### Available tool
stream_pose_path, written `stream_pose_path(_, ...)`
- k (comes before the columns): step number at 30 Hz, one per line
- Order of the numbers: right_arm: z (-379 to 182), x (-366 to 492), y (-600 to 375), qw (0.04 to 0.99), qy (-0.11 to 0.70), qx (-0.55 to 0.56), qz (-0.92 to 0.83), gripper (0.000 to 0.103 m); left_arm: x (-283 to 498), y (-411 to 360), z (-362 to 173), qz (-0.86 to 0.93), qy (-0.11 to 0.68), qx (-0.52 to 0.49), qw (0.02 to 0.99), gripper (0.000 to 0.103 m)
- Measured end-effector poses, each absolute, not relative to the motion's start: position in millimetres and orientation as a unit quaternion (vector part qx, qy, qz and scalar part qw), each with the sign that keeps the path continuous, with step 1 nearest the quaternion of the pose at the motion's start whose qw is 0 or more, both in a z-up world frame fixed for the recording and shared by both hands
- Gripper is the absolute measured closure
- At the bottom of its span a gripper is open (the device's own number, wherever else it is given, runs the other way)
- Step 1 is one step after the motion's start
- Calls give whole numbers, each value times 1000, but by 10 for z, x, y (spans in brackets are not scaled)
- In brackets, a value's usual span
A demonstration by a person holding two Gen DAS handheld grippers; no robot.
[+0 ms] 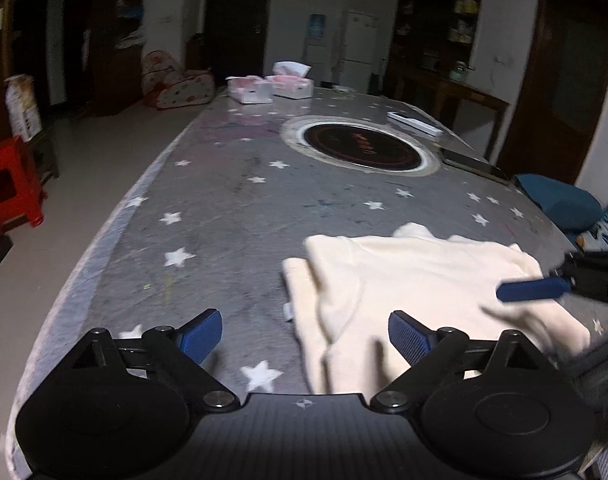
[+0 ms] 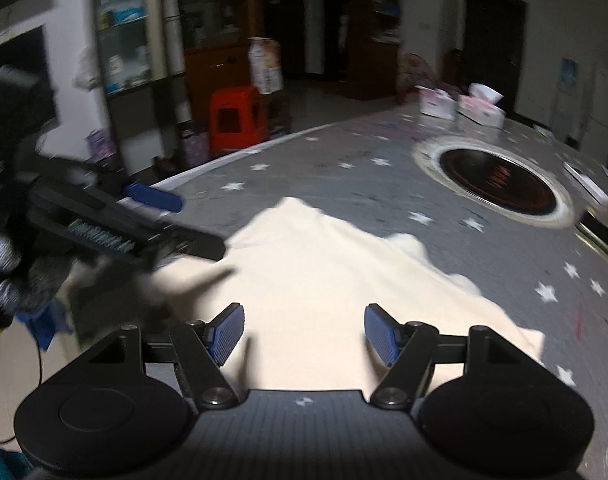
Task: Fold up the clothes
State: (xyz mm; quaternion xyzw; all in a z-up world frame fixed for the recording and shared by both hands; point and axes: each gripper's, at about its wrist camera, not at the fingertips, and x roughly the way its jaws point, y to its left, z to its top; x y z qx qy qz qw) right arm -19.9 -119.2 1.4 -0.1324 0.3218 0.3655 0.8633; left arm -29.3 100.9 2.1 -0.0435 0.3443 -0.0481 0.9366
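On a long table (image 1: 224, 208) under a grey star-print cover, a round dark cooktop (image 1: 361, 147) sits inset mid-surface, in a dim room with dark doors and shelving. One cream garment (image 1: 415, 280) lies partly folded at the near end, close to the table's right edge, layers overlapping. Two tissue boxes (image 1: 270, 87) stand at the far end — one red stool (image 1: 10, 184) on the floor to the left. Bare cloth stretches between garment and cooktop. Left gripper (image 1: 304, 338) hangs wide open just beside the garment's left edge; right gripper (image 2: 304, 334) — also wide — hovers over it, gripping nothing.
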Motion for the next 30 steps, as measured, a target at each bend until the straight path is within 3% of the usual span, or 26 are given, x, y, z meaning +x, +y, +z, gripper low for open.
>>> stream_pose_path(4,18,-395,-934,848,303,-179,397,36,-304,1146,32,-28,348,-69,934,11)
stream_pose_path(13,-111,-622,-428,812,278,-262,442,50,-283,1436,7,-28,366,-172,914,11)
stream_pose_path(21,-197,-572,-301,816,279,-270,429,92,-207,1452,-6,-56,372,-241,895,11)
stream_pose_path(30,119,-429,-614,839,274,-174,436,97,-19,1444,-133,-76,397,-342,848,11)
